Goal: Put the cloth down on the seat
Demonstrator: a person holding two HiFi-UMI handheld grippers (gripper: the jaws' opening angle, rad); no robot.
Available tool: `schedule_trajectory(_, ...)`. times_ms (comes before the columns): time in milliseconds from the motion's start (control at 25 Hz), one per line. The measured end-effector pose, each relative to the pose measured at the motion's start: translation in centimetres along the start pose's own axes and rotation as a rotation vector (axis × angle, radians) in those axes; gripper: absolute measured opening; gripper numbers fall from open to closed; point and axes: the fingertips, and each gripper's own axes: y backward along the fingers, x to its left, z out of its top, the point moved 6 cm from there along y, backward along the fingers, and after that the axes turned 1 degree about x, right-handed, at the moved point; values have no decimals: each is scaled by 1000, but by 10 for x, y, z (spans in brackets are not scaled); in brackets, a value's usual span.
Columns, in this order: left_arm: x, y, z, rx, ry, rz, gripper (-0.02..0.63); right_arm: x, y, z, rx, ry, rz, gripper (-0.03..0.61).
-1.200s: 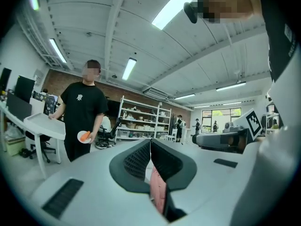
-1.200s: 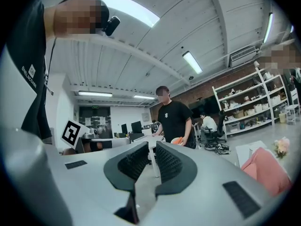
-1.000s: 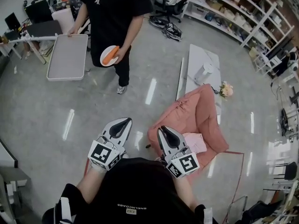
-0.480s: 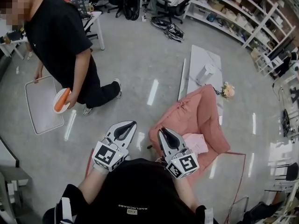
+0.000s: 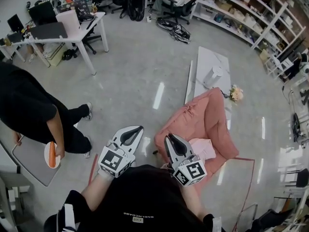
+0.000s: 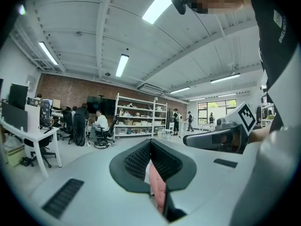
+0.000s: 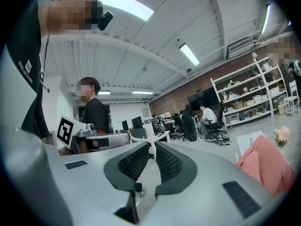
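A pink armchair (image 5: pixel 205 112) stands on the floor just right of me, and a pale pink cloth (image 5: pixel 203 148) lies on its seat. My right gripper (image 5: pixel 170 138) is held close to my body over the chair's near left edge. Its jaws are together but for a thin slit, with nothing in them. My left gripper (image 5: pixel 135 131) hovers over bare floor left of the chair, shut and empty. In the left gripper view the armchair (image 6: pixel 157 185) shows as pink behind the shut jaws. In the right gripper view the armchair (image 7: pixel 265 166) sits at the right.
A person in black (image 5: pixel 29 120) stands at the left, carrying a plate with a carrot (image 5: pixel 50 154) and a tray. A white desk (image 5: pixel 72 30) is at the back left. Behind the chair lie a white board (image 5: pixel 207 62) and flowers (image 5: pixel 235 93). Shelves (image 5: pixel 246 18) line the right.
The person in black has walked from the back of the room round to my left with the tray and plate. Both grippers have barely shifted.
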Motion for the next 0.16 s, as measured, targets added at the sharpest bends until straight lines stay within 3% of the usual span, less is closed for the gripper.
schedule_trajectory(160, 5, -3, -2, 16, 28, 11, 15, -2, 0, -1, -1, 0, 4, 67)
